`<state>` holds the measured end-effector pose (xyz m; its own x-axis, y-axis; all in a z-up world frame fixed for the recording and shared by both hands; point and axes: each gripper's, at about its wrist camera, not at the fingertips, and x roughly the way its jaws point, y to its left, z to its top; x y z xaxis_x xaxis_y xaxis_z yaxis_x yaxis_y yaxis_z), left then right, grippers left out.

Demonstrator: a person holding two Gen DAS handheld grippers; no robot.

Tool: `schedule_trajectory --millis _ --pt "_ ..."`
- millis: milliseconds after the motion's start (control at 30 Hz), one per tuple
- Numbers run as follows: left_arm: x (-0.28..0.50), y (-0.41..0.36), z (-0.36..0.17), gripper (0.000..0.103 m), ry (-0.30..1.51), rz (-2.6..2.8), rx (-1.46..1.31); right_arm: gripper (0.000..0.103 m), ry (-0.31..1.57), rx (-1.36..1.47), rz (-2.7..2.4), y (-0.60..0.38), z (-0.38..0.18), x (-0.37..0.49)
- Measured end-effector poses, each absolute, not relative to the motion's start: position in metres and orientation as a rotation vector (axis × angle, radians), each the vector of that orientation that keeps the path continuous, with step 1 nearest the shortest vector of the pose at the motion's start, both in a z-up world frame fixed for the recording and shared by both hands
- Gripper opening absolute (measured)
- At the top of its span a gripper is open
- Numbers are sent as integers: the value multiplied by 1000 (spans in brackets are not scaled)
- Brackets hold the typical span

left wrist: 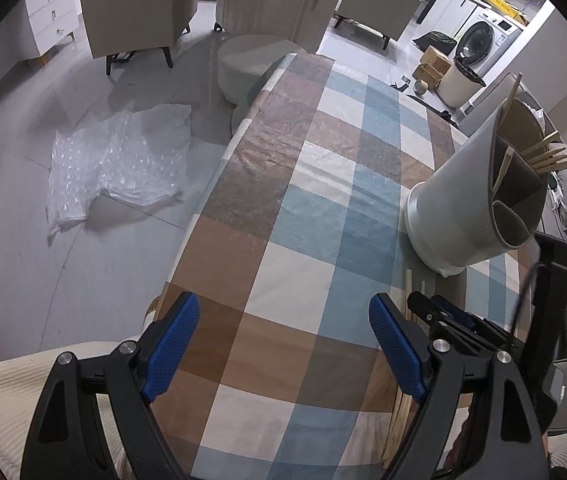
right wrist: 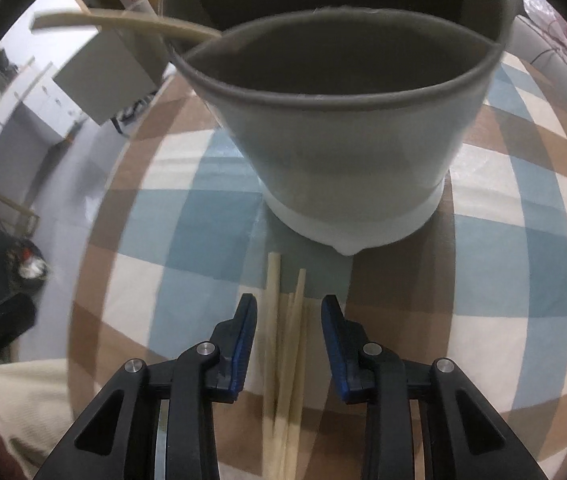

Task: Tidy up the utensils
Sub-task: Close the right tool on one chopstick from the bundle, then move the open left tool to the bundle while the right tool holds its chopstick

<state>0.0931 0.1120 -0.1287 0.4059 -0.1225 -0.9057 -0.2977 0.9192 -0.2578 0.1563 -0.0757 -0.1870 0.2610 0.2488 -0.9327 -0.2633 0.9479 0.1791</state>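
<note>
- My right gripper [right wrist: 288, 336] is released: both blue pads stand apart, with the chopsticks [right wrist: 283, 360] lying between them but touching neither pad, as far as the right wrist view shows.
- The chopsticks are a loose bundle of pale wooden sticks lying flat on the checked tablecloth [right wrist: 523, 280]. Their long axis runs straight ahead, parallel to my right fingers, with the far tips pointing at the holder.
- The utensil holder [right wrist: 343, 152] stands upright just beyond those tips, directly ahead of my right gripper. It is a grey divided container with a paler base; a wooden utensil [right wrist: 123, 22] already leans out over its rim.
- My left gripper [left wrist: 283, 344] is also released, jaws wide, hovering over bare cloth with nothing between the pads.
- From the left wrist view the chopsticks [left wrist: 409, 300] lie to the right, beside my right gripper, and the holder stands further right and ahead.
- Judgement: the right hand is the nearer one. Closing would pinch across the bundle's width; the sticks must then be tipped upright to enter the holder.
</note>
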Motion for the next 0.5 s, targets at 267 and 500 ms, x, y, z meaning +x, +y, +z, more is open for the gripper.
schedule_trajectory --millis 267,500 --pt "94 113 -132 83 1167 122 -414 4 1240 11 333 -81 -185 157" --pt "96 107 -133 83 1180 116 -407 4 1206 86 322 -99 -174 154"
